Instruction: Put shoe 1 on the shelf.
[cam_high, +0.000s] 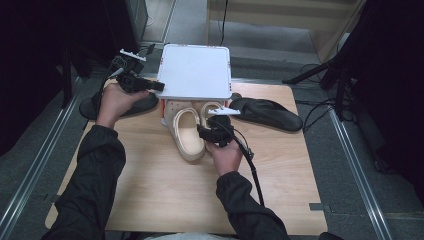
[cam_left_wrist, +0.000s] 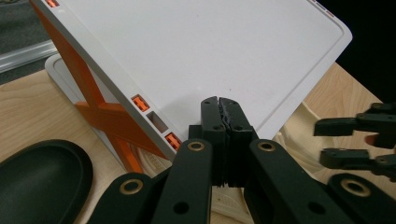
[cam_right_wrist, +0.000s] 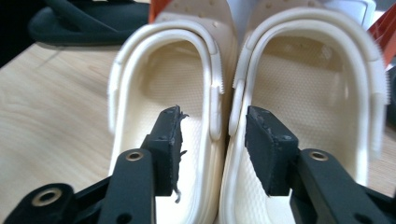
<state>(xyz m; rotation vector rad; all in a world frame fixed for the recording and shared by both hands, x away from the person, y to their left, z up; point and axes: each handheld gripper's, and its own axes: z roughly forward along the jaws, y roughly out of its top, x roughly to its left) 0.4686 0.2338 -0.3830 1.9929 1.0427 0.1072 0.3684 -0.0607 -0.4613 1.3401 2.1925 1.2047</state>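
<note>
Showing the pair of cream clogs (cam_high: 192, 131) lying side by side at the middle of the wooden table (cam_high: 165, 190), toes tucked under the white-and-orange rack (cam_high: 196, 70), heels and long axes pointing back toward the person. The right gripper (cam_high: 204, 131) is the nearer tool: it sits at the heel end, directly between the two shoes. In the right gripper view its jaws stand parted and pinch nothing, astride the two adjoining inner walls, one pad (cam_right_wrist: 169, 149) over the left clog's (cam_right_wrist: 163, 154) footbed, the other over the right clog's (cam_right_wrist: 308, 116). Whether the pads touch the walls cannot be told; a squeeze here would probably pinch both clogs together. The left gripper (cam_high: 159, 86) rests against the rack's white top (cam_left_wrist: 210, 51), jaws clenched on themselves and empty. One black sandal (cam_high: 267, 114) lies right of the rack, another (cam_high: 117, 107) at the left.
</note>
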